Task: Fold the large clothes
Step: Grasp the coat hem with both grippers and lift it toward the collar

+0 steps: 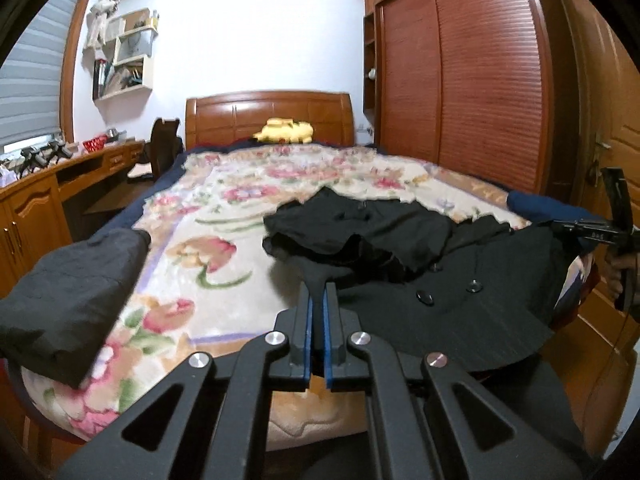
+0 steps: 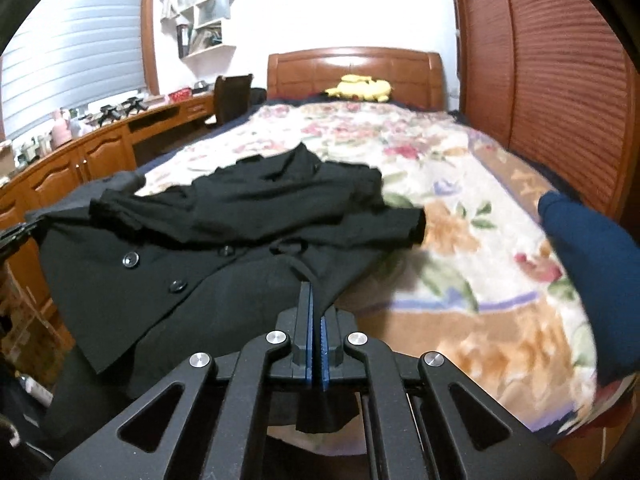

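Observation:
A black buttoned coat (image 1: 460, 280) lies on the foot of the bed, its upper part bunched toward the headboard; it also shows in the right wrist view (image 2: 208, 248). My left gripper (image 1: 319, 288) is shut on the coat's hem at one bottom corner. My right gripper (image 2: 315, 296) is shut on the hem at the other corner, with cloth hanging below the jaws. The right gripper also shows at the far right of the left wrist view (image 1: 592, 232).
The bed carries a floral blanket (image 1: 224, 216). A folded dark garment (image 1: 68, 296) lies at its left corner, a blue garment (image 2: 596, 264) at its right. A yellow plush (image 1: 286, 130) sits by the headboard. A wooden desk (image 1: 52, 188) stands left, a wardrobe (image 1: 480, 80) right.

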`<state>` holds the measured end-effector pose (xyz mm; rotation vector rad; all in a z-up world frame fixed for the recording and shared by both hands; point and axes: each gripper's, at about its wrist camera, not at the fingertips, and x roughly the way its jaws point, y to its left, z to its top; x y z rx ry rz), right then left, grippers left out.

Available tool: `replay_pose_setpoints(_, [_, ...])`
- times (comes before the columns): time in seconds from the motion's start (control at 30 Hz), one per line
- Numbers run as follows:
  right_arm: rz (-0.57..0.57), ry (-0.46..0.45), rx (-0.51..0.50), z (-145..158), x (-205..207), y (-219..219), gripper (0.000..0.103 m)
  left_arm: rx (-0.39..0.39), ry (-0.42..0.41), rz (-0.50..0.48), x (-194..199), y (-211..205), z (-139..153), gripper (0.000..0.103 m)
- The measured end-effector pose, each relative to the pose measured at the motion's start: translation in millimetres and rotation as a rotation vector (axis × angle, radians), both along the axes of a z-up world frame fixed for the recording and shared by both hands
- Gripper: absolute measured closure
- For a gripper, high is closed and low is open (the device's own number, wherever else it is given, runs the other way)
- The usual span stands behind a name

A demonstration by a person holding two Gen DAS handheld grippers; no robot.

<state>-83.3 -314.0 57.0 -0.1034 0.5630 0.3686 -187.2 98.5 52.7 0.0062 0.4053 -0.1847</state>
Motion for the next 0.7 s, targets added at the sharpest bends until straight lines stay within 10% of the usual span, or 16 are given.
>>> replay_pose_setpoints(0.7, [0.033,-0.121,-0.005,67,-2,4,0.103,0.020,-0.082,0.021,-2,14,44,0.101])
